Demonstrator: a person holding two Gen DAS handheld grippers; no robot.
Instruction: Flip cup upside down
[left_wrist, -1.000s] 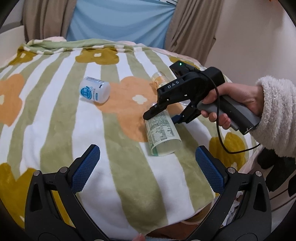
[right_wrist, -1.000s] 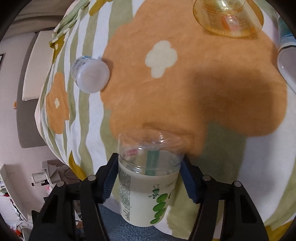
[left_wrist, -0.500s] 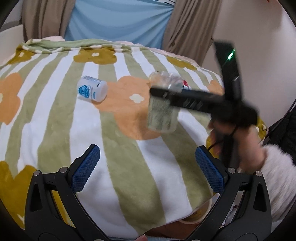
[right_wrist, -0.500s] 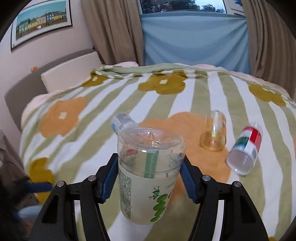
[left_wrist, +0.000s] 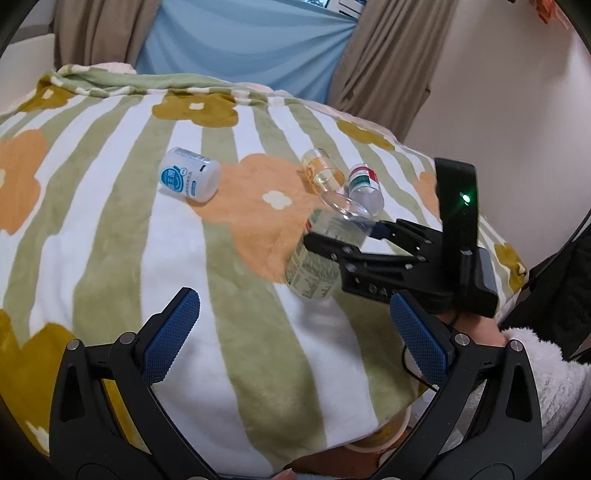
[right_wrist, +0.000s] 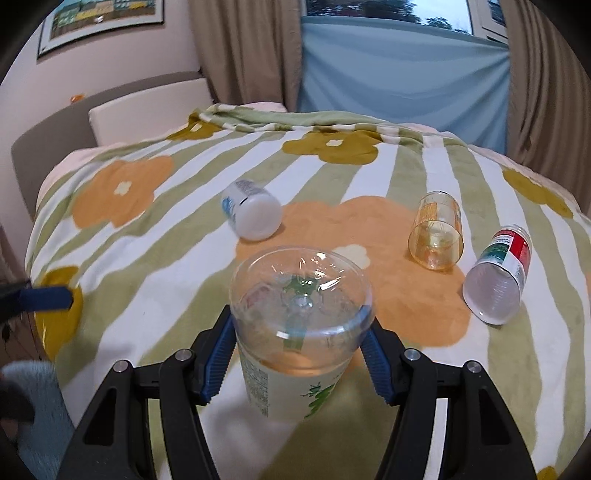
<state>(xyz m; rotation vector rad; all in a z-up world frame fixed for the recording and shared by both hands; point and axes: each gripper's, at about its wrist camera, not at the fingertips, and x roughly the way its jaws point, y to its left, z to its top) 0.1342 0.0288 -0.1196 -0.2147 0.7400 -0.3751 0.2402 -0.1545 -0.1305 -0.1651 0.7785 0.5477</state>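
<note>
Cup clamped between the blue pads of the right tool, clear base turned up toward the camera, printed green-and-white wall running down below the grip. From the left wrist view the same cup hangs at a slant, mouth end low and just over the bed blanket; contact with the blanket cannot be told. Judgement: turn is largely made, base already on top. Left to do: square the cup, set its mouth on the blanket, release.

Left tool nearest, jaws spread wide, grasping nothing, hovering over the blanket's near edge, apart from the cup.

Right tool reaches in from the right side, green light showing on its body, hand in a fluffy white sleeve behind it.

Farther out on the blanket, 3 other containers lie on their sides:
- white tub with blue label, left of centre
- amber clear cup, beyond and right of the held cup
- red-and-green labelled cup, just beside the amber one, mouth toward the camera

Farthest: curtains and window.
</note>
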